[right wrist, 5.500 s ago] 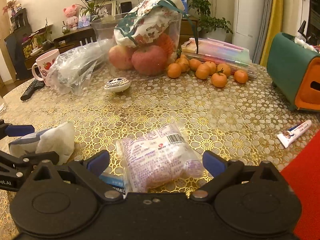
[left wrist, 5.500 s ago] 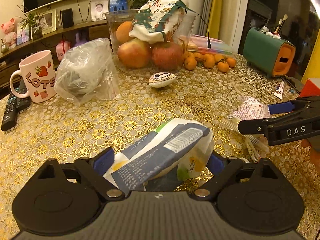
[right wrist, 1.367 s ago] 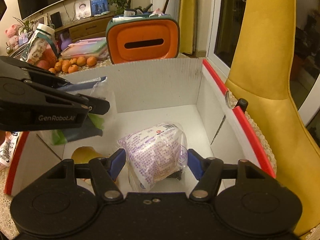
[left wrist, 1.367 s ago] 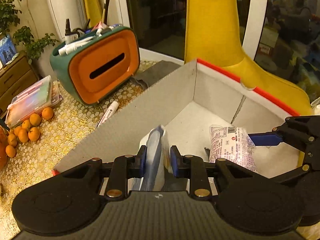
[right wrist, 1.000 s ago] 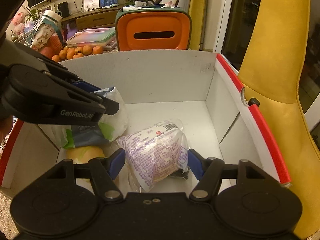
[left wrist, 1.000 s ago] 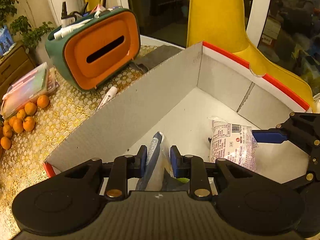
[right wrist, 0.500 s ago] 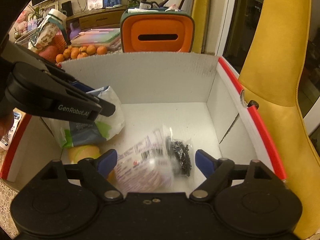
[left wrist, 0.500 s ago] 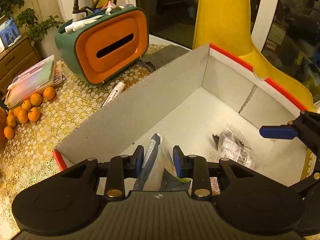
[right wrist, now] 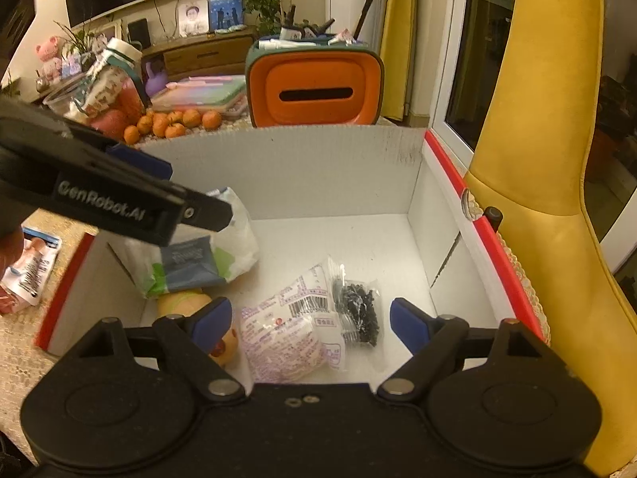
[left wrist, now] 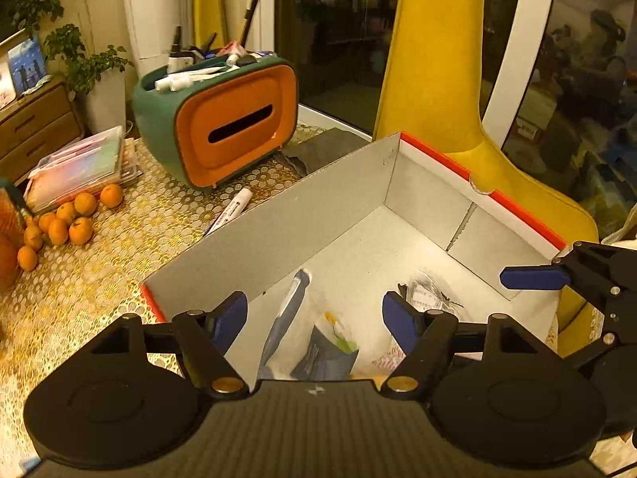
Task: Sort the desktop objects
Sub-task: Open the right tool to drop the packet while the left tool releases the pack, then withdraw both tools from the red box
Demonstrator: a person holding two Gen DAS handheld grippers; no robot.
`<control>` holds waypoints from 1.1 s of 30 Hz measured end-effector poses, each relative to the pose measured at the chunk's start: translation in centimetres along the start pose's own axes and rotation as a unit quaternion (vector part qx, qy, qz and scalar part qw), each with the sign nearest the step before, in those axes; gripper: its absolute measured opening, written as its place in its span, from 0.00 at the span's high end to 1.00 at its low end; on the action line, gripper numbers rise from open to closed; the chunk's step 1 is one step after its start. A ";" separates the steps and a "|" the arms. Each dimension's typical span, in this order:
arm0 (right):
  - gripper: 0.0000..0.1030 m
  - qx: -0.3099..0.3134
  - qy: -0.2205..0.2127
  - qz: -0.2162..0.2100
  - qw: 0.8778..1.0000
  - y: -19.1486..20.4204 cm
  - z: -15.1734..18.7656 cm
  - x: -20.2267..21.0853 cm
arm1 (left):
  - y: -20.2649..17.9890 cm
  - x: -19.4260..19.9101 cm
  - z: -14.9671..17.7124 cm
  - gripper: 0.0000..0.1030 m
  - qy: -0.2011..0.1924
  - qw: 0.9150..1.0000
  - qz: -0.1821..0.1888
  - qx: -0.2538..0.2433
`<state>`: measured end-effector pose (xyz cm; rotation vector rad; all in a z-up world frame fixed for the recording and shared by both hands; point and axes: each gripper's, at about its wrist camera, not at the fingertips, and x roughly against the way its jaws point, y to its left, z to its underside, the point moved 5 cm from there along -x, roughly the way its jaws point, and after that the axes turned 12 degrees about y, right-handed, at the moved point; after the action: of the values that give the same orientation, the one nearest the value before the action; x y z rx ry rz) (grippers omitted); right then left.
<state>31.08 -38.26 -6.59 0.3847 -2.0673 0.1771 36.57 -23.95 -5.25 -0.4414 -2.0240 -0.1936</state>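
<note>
The cardboard box (right wrist: 334,167), white inside with red rims, takes up the near end of the gold-patterned table (left wrist: 79,279), in front of the green-and-orange tissue holder (left wrist: 223,127) and a scatter of small oranges (left wrist: 67,219). Both tongs hang over the open box.

The left gripper (left wrist: 314,318) is opening, its blue pads spread clear of the tissue pack (right wrist: 191,255) below; nothing is pinched between them. That pack, the biggest item in the box, leans against the near-left wall, its long axis running up the wall and its top edge tilted toward the far side. It looks light and soft, a slick wrapper over a squashy filling, so I would take it across the narrow middle, where the film gives but won't slide out.

The right gripper (right wrist: 310,318) is also widening, and it holds nothing. The purple-printed packet (right wrist: 286,334) lies flat on the box floor beneath it, long axis running from the near wall toward the far right corner, barcode end farthest away. It seems light, crinkly and slippery; a pinch across its plump body would be safer than the thin sealed edge. Just beside it lies a small clear bag of dark bits (right wrist: 356,310), and a yellowish round object (right wrist: 183,304) sits partly under the tissue pack.
</note>
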 end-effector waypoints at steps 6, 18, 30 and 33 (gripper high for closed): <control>0.15 0.003 -0.011 -0.007 1.000 0.7 0.2 1.1 | 0.3 1.8 1.7 0.28 -0.011 1.000 0.010 0.012; 0.12 0.004 -0.026 -0.019 0.999 2.7 0.4 2.7 | 0.3 5.6 4.6 0.24 -0.039 0.999 0.023 0.009; 0.03 0.003 -0.051 -0.022 0.998 5.4 1.1 5.2 | 3.1 9.2 8.6 0.00 -0.066 0.997 0.032 0.035; 0.02 0.001 -0.052 -0.028 0.998 6.3 1.3 5.6 | 4.2 10.3 10.3 0.00 -0.072 0.996 0.030 0.044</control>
<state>25.28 -33.83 -2.21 0.4603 -2.1567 0.1273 25.36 -14.46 -1.28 -0.4720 -2.1483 -0.0359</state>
